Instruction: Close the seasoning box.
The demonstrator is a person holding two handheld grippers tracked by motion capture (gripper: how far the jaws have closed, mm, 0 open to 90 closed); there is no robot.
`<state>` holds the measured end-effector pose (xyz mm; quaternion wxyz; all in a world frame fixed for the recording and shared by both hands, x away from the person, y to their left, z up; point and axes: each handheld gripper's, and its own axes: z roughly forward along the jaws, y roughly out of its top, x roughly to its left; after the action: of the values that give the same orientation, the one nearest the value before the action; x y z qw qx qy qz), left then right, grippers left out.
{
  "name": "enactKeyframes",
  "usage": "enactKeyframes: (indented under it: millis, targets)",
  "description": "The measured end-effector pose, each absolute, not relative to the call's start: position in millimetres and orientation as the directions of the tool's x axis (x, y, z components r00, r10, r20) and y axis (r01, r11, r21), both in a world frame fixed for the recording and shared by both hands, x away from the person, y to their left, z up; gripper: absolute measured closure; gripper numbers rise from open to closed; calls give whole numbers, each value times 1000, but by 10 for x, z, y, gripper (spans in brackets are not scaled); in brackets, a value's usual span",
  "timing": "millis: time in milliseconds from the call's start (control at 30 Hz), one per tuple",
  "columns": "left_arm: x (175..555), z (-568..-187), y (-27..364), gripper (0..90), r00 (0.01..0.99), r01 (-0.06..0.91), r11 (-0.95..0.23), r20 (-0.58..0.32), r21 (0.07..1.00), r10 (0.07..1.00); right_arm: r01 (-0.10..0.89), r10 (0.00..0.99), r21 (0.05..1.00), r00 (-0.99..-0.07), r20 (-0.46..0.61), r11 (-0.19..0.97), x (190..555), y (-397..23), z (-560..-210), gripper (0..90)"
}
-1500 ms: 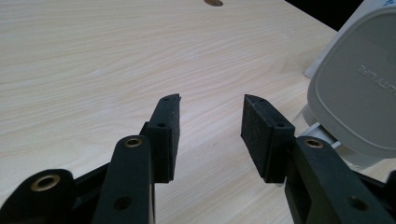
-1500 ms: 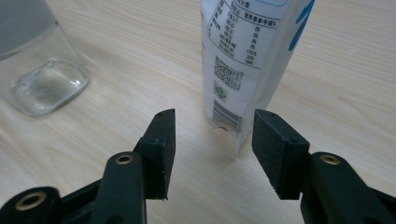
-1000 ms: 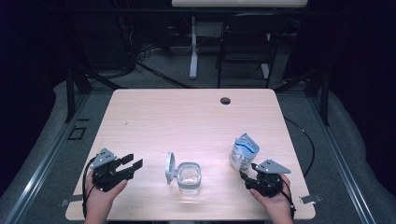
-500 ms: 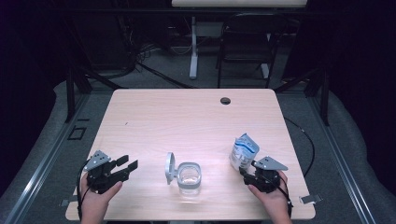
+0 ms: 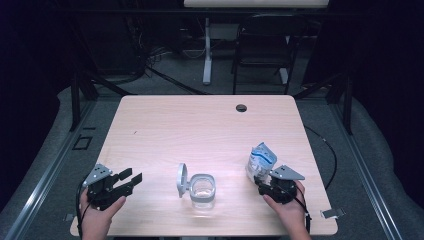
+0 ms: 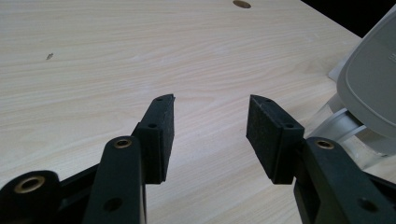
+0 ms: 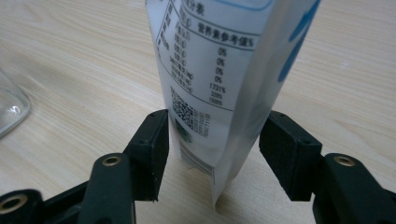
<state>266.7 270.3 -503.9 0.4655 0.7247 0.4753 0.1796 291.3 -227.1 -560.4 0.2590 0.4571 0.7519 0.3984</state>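
One glossy white-and-blue pouch (image 5: 261,160) stands upright near the surface's (image 5: 200,130) right edge, between the right tongs (image 7: 212,140), whose jaws have just been opening and stand clear of it. Left tongs (image 6: 210,135) gape empty, now nearer the front-left corner. Beside them sits a clear hinged-lid jar (image 5: 202,190).

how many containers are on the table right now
2: a clear lidded container with its lid flipped open, near the front middle, and a standing printed pouch at the front right, between the right gripper's jaws.
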Motion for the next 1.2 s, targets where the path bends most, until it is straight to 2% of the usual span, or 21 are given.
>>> enactKeyframes:
  millis: [700, 1200]
  targets:
    - [2672, -5071, 2751, 535, 468, 532, -100, -193, 841, 862, 445, 888, 841, -452, -86, 308, 3006, -2175, -5699, 372]
    - [2678, -5084, 2749, 538, 464, 534, -96, -196, 840, 864, 446, 893, 844, -443, -80, 297, 3049, -2147, -5752, 367]
